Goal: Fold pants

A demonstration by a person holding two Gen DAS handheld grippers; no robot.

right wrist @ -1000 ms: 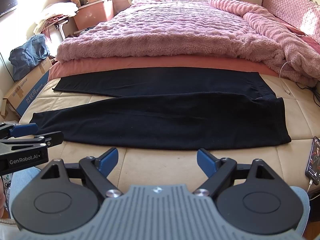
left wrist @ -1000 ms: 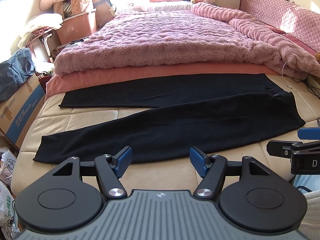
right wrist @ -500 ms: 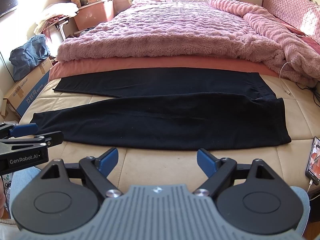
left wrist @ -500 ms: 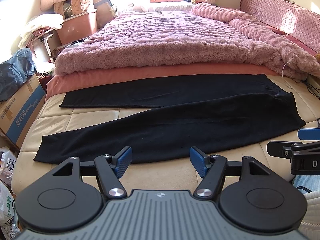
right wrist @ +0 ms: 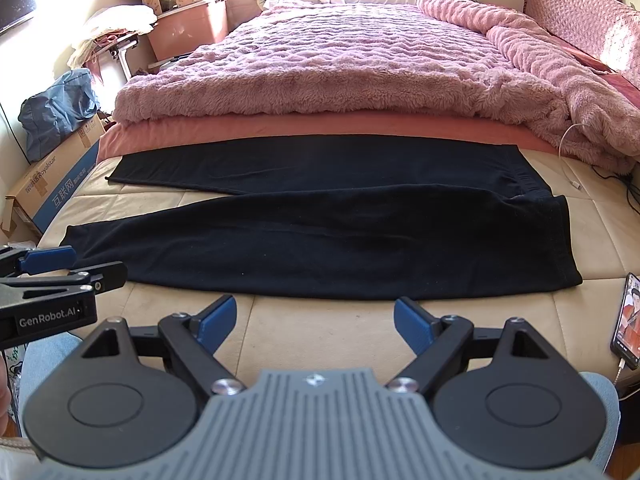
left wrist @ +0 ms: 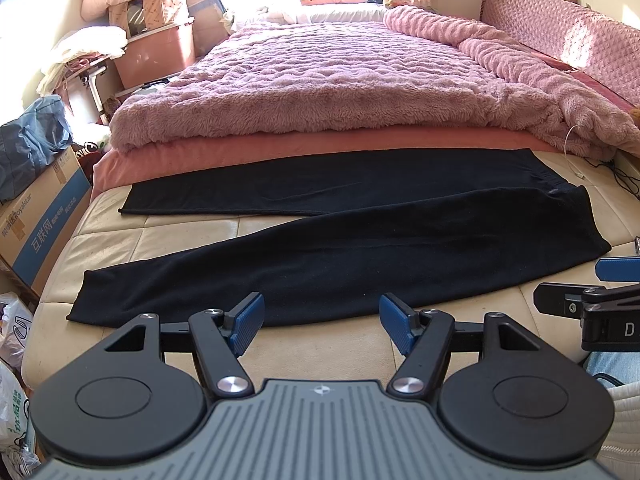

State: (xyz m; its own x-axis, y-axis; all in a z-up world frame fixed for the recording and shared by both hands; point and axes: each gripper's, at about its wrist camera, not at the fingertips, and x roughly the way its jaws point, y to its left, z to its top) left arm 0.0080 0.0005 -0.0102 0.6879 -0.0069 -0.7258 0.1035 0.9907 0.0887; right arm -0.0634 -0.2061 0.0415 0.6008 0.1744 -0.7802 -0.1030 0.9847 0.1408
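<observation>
A: Where are the pants [left wrist: 340, 252] lying?

B: Across the middle of the frame, flat on the cream mattress [left wrist: 120, 240]. They are black, waistband toward the right of the frame, both legs running out to the left. The legs are spread apart: the far one lies against the salmon sheet [left wrist: 280, 140], the near one angles toward the lower left, and a wedge of bare mattress shows between them.

A: And the left gripper [left wrist: 320, 322]?

B: At the bottom centre of its own view, jaws spread wide, blue pads well apart with nothing between them. The pads sit over bare mattress just in front of the near leg's edge, without touching the cloth.

A: The right gripper [right wrist: 314, 324]?

B: Same picture in its own view: jaws wide apart, empty, above bare mattress just short of the near hem of the pants. Each gripper shows at the edge of the other's frame, side by side.

A: Anything else around?

B: A fluffy pink blanket [left wrist: 340, 80] fills the upper half of the frame beyond the pants. A phone [right wrist: 626, 320] with its screen lit lies at the right edge of the right view. A cardboard box [left wrist: 40, 216] stands at the left edge beside the bed
</observation>
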